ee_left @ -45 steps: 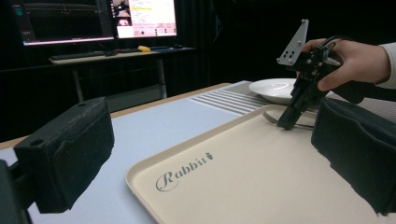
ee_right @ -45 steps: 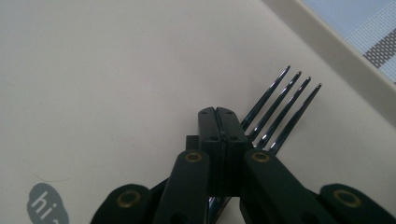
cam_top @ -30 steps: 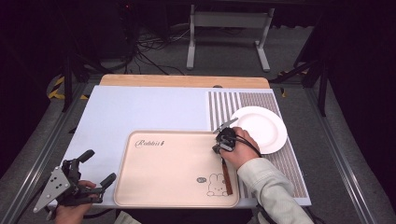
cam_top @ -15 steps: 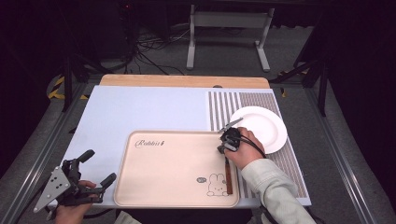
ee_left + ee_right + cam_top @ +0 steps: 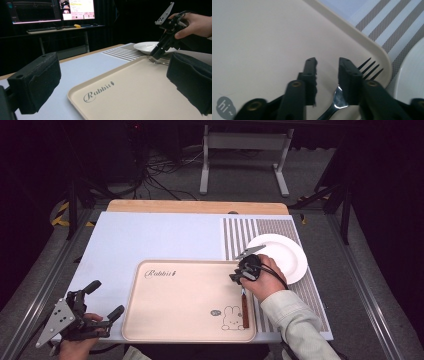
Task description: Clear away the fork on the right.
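Observation:
A fork [image 5: 245, 312] with a brown handle lies along the right edge of the beige tray [image 5: 185, 295], its tines pointing at the white plate [image 5: 282, 255]. My right gripper [image 5: 240, 279] points down over the fork's neck. Its jaws have just been opening. In the right gripper view they [image 5: 327, 61] stand apart with the fork [image 5: 337, 100] on the tray [image 5: 262, 37] beneath the gap, and neither pad presses on it. My left gripper [image 5: 106, 298] is held open at the table's front left corner, with nothing between its jaws [image 5: 112, 80]. It faces the tray [image 5: 140, 95] and the right gripper [image 5: 155, 55].
The plate [image 5: 147, 47] sits on a striped mat [image 5: 250, 232] right of the tray. A pale blue mat [image 5: 150, 237] covers the rest of the table. A wooden strip [image 5: 197, 206] runs along the far edge. Behind it stand a metal frame [image 5: 242, 150] and cables.
The right hand has edged slightly towards the plate above the fork. The fork still lies along the tray's right edge. The left gripper has not moved.

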Available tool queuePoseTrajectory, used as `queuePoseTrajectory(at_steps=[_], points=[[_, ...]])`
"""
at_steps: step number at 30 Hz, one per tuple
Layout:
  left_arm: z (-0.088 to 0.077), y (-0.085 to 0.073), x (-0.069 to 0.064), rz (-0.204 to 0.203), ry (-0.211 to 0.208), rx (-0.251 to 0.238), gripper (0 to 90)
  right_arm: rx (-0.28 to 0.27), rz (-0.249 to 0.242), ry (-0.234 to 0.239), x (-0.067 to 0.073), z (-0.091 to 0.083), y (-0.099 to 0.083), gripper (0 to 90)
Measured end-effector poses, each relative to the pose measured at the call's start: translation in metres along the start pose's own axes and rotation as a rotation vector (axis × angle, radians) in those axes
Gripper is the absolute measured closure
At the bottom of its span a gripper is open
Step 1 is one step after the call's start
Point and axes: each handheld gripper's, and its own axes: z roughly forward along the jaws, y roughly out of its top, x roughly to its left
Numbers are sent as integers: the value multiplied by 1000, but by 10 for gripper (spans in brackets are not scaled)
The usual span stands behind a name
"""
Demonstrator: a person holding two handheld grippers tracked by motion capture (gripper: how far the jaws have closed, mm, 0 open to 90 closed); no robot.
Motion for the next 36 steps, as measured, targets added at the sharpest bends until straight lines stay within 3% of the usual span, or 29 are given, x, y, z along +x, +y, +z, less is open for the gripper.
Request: queuePoseTrajectory(at_steps=[2, 5, 8, 11, 22, 23, 28, 36], points=[[0, 0, 0, 0, -2, 0, 1, -63, 13, 32, -1, -5, 1, 399], [0, 0, 0, -3, 0, 0, 1, -128, -25, 35, -2, -17, 0, 285], [0, 0, 0, 0, 1, -1, 1, -188, -22, 36, -4, -30, -4, 231], [0, 0, 0, -1, 1, 1, 1, -236, -15, 41, -6, -42, -8, 214], [1, 0, 0, 2, 5, 3, 1, -404, -70, 22, -18, -82, -38, 153], [1, 0, 0, 2, 3, 3, 1, -445, -72, 26, -21, -88, -47, 147], [0, -1, 0, -1, 5, 3, 1, -509, -93, 28, -27, -96, -64, 143], [0, -1, 0, -4, 8, 3, 1, -650, -79, -6, -40, -110, -100, 135]])
